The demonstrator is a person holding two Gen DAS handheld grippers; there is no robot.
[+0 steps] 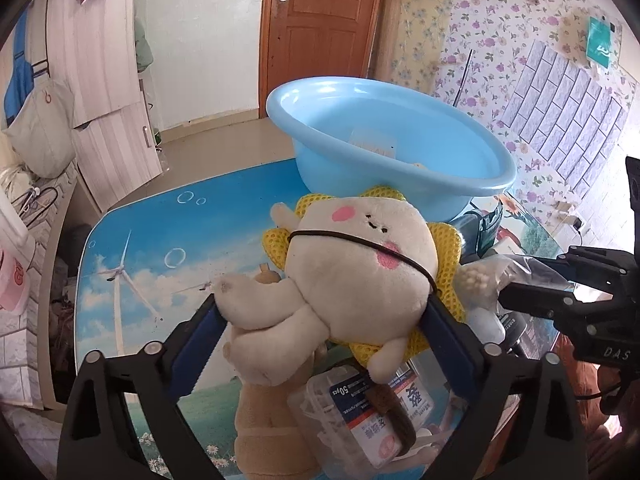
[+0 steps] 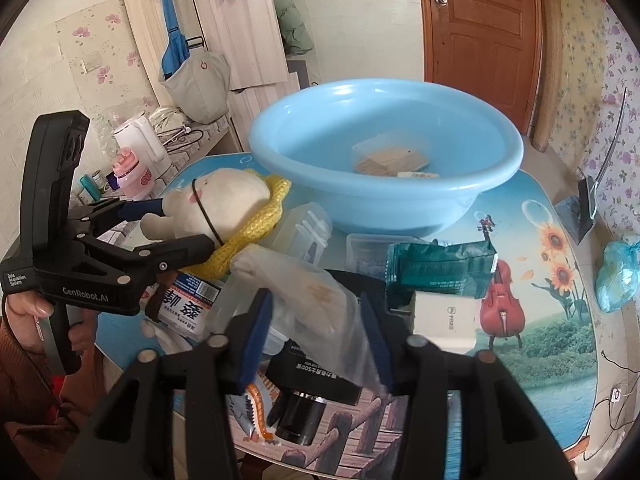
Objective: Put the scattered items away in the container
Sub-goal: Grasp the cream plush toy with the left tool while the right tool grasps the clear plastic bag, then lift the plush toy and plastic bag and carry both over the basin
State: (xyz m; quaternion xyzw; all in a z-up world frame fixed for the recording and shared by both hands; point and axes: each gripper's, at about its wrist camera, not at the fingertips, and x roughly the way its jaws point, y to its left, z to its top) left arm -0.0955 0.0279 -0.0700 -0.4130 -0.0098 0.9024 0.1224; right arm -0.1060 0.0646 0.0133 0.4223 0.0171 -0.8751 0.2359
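Note:
A light blue plastic basin (image 1: 400, 148) (image 2: 384, 176) stands at the back of the table with a few flat packets in it. My left gripper (image 1: 324, 312) (image 2: 188, 224) is shut on a cream plush toy with a yellow mesh collar (image 1: 360, 272) (image 2: 224, 208) and holds it above the clutter, in front of the basin. My right gripper (image 2: 320, 316) (image 1: 504, 292) is shut on a clear plastic bag (image 2: 308, 300) and holds it over the pile.
Scattered on the picture-print table (image 1: 132, 248) are a cotton-swab box (image 1: 360, 412) (image 2: 188, 296), a clear box (image 2: 304, 228), a green pouch (image 2: 440, 264), a white box (image 2: 444, 320) and a black bottle (image 2: 304, 408). A blue bag (image 2: 616, 276) lies far right.

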